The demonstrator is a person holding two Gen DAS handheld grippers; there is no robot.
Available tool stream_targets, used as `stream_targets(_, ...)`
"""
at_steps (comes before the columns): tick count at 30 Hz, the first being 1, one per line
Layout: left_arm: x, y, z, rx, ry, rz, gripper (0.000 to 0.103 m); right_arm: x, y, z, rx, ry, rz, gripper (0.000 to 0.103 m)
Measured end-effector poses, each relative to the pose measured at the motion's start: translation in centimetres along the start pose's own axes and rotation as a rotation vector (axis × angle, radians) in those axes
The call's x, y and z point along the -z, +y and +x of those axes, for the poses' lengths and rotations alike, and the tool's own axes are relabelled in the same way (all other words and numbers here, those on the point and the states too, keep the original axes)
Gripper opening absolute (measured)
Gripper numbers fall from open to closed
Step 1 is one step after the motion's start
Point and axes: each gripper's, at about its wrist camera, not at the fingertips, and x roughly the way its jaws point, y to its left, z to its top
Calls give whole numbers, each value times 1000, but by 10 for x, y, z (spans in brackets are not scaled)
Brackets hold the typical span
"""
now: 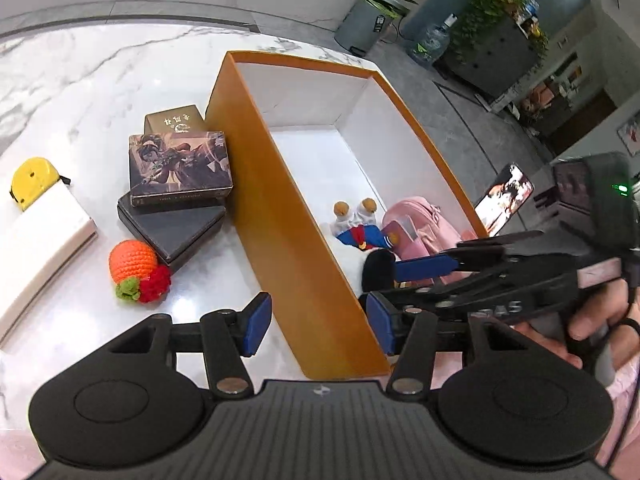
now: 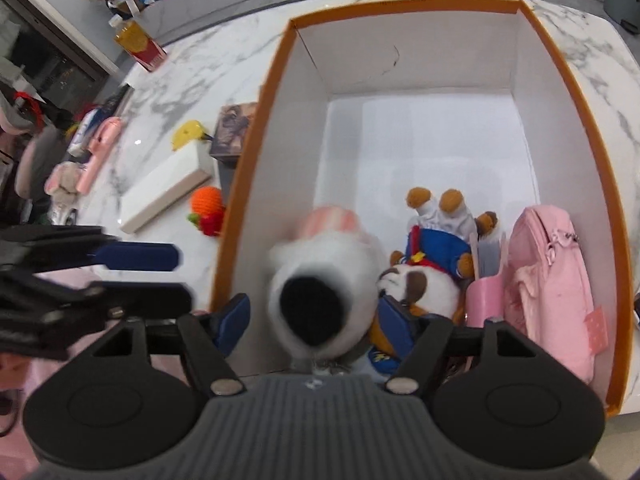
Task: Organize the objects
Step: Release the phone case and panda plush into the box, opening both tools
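Your right gripper [image 2: 314, 324] hangs over the near end of the orange box [image 2: 568, 92], jaws spread with a blurred white-and-pink plush toy [image 2: 324, 276] between them, the pads apparently clear of it, so it looks freshly let go. It sits beside the blue-dressed bear [image 2: 436, 236] and the pink bag [image 2: 548, 280]. Your left gripper [image 1: 318, 326], jaws likewise spread and holding nothing, straddles the box's near left wall. The crocheted orange [image 1: 134, 266] lies on the counter [image 1: 80, 88] just left of it, the stacked boxes [image 1: 180, 168] beyond. The left hand looks nearer; reach left and slightly forward.
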Motion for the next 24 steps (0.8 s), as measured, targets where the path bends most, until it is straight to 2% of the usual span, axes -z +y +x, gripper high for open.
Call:
stream_targets(3, 0, 6, 5, 10, -7, -16, 62, -4, 0, -10, 19, -35, -9, 72)
stream_targets(7, -2, 10, 7, 18, -19, -39, 61, -15, -6, -12, 16, -62, 24, 61)
stream_targets(11, -3, 12, 10, 33, -25, -58, 60, -19, -8, 3, 5, -49, 52, 38)
stream_targets(18, -4, 14, 16, 41, -23, -66, 60, -6, 0, 13, 41, -6, 36, 35)
stream_targets(24, -2, 11, 6, 42, -65, -57, 57, -4, 1, 8, 49, -31, 30, 37)
